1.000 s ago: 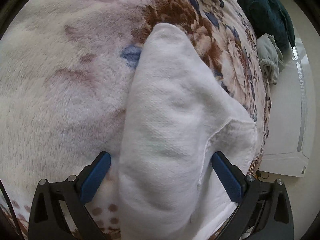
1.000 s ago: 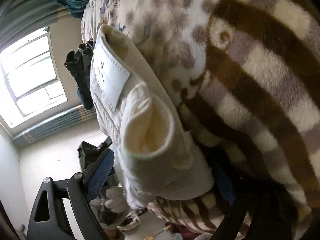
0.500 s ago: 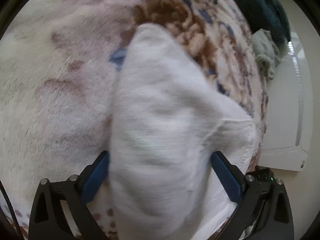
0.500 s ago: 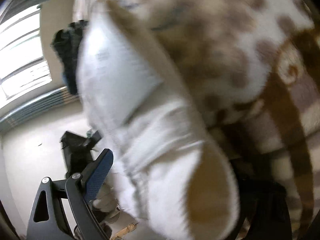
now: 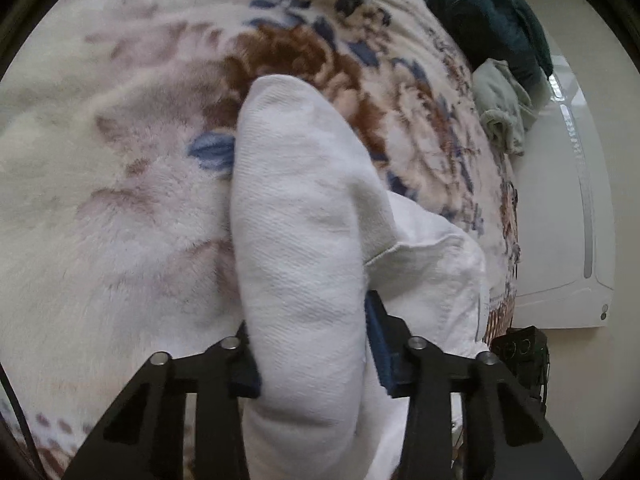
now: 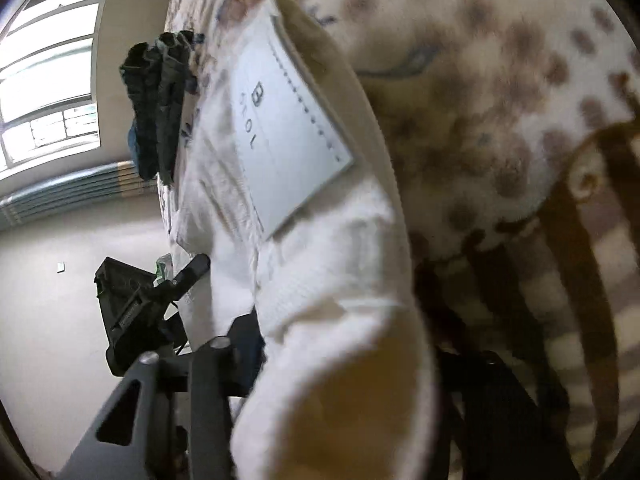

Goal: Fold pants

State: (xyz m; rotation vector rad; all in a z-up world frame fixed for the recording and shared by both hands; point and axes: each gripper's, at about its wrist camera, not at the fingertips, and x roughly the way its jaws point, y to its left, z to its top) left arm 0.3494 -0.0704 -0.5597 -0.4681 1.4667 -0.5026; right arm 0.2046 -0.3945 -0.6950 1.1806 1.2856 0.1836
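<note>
The white pants [image 5: 296,208] lie bunched on a fleece floral blanket [image 5: 120,184] on the bed. My left gripper [image 5: 312,352] is shut on a thick fold of the white fabric, which rises between its blue pads [image 5: 378,340]. In the right wrist view the same pants [image 6: 320,264] show their waistband with a pale sewn label [image 6: 288,136]. My right gripper [image 6: 340,364] is shut on that waistband end; its right finger is largely hidden in shadow behind the cloth.
A dark teal garment [image 5: 480,12] and a pale grey-green one [image 5: 504,108] lie at the bed's far right edge. A white appliance [image 5: 568,216] stands beside the bed. Dark clothes [image 6: 156,100] hang off the bed edge, and a black device [image 6: 132,308] sits on the floor.
Both grippers have closed from open onto the white pants. The right gripper has shifted, so the waistband label now faces the camera more fully.
</note>
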